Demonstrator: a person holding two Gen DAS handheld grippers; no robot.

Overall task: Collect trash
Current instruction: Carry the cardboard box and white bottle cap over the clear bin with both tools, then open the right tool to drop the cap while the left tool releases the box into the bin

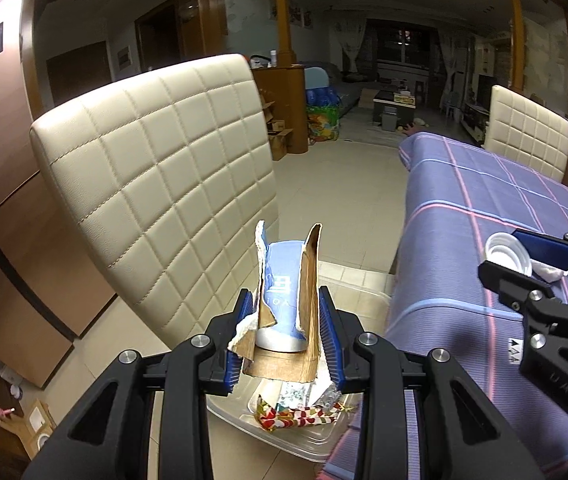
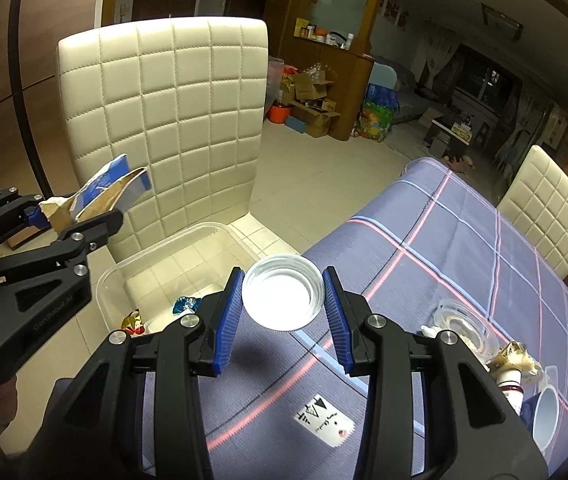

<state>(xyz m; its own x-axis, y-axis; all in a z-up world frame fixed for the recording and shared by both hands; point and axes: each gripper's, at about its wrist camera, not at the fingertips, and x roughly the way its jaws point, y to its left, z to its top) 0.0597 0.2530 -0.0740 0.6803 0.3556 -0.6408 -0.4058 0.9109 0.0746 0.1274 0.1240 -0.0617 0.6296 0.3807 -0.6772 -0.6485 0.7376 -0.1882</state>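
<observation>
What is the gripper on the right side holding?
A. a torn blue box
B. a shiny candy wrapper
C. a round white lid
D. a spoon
C. The right gripper has its blue pads pressed on both sides of the round white lid, above the edge of the purple tablecloth; the torn blue box is in the left gripper.

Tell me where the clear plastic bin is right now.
The clear plastic bin sits on the cream chair seat left of the table, below the left gripper holding torn cardboard.
</observation>
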